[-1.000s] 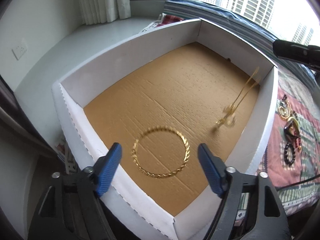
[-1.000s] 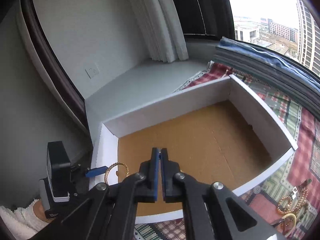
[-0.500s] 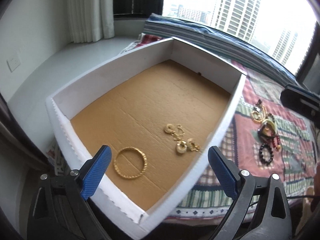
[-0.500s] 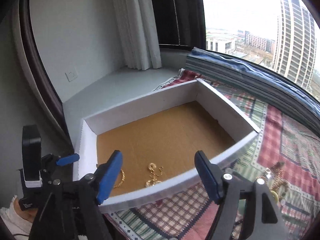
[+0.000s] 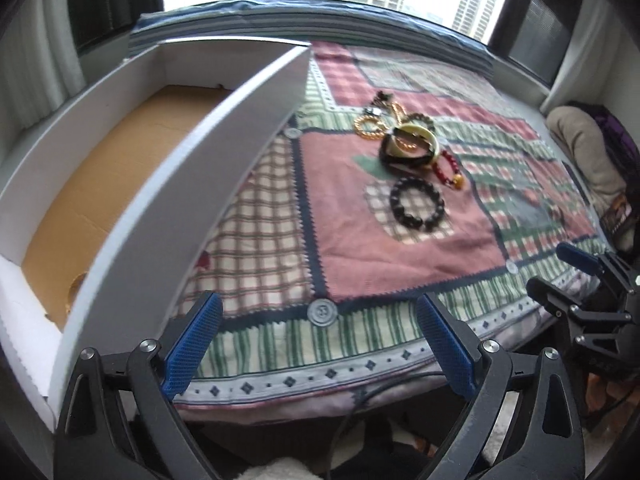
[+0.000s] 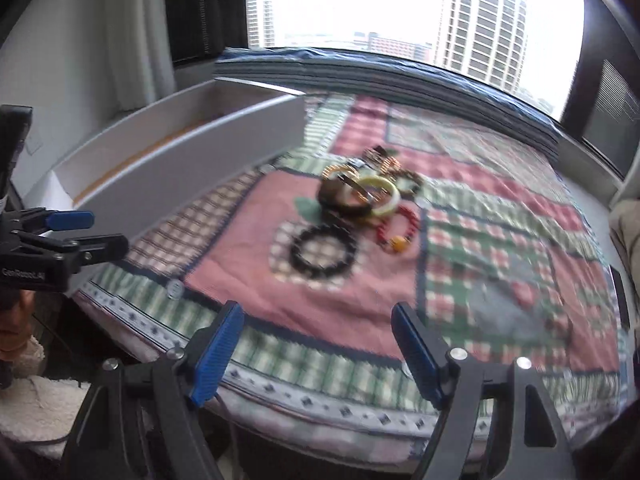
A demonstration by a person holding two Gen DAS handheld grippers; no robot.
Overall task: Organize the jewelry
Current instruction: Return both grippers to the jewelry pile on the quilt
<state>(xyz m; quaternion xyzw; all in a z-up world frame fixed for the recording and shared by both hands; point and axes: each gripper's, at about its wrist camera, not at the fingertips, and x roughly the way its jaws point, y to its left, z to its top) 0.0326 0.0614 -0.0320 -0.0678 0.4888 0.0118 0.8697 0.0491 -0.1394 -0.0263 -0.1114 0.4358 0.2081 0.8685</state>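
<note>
A pile of jewelry (image 5: 404, 138) lies on the plaid cloth: gold chains, a cream bangle, a dark bangle, a red bead bracelet (image 5: 448, 166) and a black bead bracelet (image 5: 417, 205). The pile also shows in the right wrist view (image 6: 360, 192), with the black bracelet (image 6: 323, 252) nearest. A white box (image 5: 192, 176) with a brown cardboard floor stands at the left; a gold bangle (image 5: 76, 286) peeks behind its near wall. My left gripper (image 5: 318, 346) is open and empty near the cloth's front edge. My right gripper (image 6: 316, 354) is open and empty, in front of the pile.
The plaid cloth (image 5: 360, 248) covers the surface up to a window ledge. The box wall (image 6: 180, 168) stands left of the pile. A beige bundle (image 5: 580, 148) lies at the far right. The other gripper shows at each view's edge (image 6: 68, 236).
Both grippers have swung right, from over the box to facing the jewelry pile on the cloth. The right gripper, shut a second ago, let a gold chain fall into the box and stays open.
</note>
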